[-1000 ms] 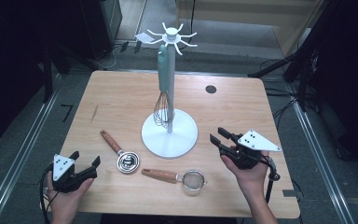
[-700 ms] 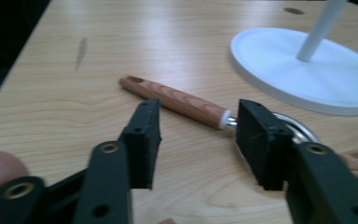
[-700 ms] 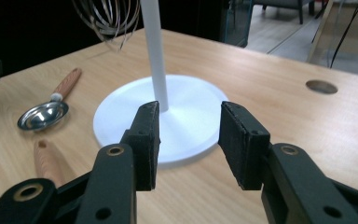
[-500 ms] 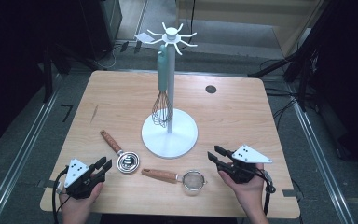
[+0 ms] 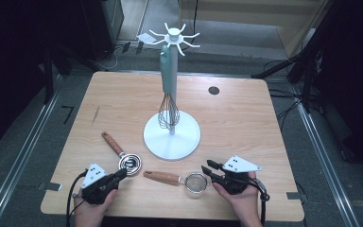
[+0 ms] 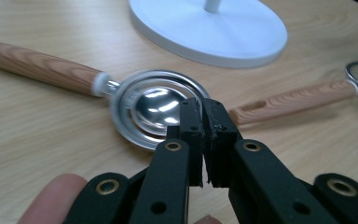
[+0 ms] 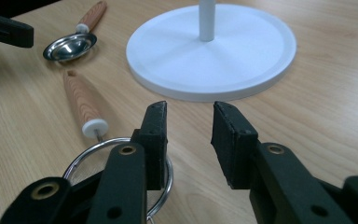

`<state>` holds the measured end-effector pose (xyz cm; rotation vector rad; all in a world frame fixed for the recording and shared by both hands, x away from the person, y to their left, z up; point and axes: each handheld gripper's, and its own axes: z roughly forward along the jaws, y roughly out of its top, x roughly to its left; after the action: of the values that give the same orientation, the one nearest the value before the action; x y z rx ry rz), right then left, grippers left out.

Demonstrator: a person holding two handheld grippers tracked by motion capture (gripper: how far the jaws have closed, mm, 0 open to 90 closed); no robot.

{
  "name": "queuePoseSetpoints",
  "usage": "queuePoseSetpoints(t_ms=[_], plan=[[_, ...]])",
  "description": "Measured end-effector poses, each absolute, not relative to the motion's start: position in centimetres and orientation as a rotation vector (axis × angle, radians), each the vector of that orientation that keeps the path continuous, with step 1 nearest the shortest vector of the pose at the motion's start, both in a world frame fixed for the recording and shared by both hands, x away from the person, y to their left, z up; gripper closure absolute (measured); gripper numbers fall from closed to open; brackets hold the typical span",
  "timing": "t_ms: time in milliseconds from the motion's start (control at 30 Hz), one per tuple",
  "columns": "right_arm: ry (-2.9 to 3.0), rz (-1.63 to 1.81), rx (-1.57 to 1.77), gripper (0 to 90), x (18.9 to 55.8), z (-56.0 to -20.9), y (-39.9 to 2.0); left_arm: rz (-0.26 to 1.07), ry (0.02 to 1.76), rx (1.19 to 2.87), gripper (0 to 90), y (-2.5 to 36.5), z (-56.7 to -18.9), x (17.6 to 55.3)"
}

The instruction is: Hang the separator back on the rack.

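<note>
1. High view: no readable writing or brand anywhere. One light wooden bench [image 5: 246, 118]. One white stand [image 5: 172, 137] with a round base and hook arms at the top, near the bench's middle; one wire whisk [image 5: 167, 111] with a pale green handle hanging against the pole. Two wooden-handled utensils lying in front of the base: a metal measuring spoon [image 5: 130, 164] and a small mesh strainer [image 5: 196, 183]. Left tool [image 5: 119, 174] at the near left edge, tips just beside the spoon; right tool [image 5: 208, 167] at the near right, just beside the strainer.

2. Left gripper view: left tool [image 6: 200, 122] clenched, pads pressed together, nothing between them. Shiny spoon bowl [image 6: 156, 108] just beyond the tips.

3. Right gripper view: right tool [image 7: 189, 136] released, jaws apart and empty. Strainer rim [image 7: 121, 144] under the left jaw; stand base [image 7: 242, 51] beyond.
</note>
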<state>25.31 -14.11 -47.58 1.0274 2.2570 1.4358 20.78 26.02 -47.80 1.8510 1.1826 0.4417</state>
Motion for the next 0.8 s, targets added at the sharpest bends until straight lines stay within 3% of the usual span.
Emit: queuePoseSetpoints(t_ms=[300,800], plan=[[2.350,1.389,1.061,64.7,25.1,-48.7,-12.9,0.377,1.171,1.980,87.6,23.5,-48.6,21.6],[2.447,1.323,1.095,73.6,25.3,-49.7,-13.0,0.327,1.215,2.013,88.7,21.6,-49.0,23.1]])
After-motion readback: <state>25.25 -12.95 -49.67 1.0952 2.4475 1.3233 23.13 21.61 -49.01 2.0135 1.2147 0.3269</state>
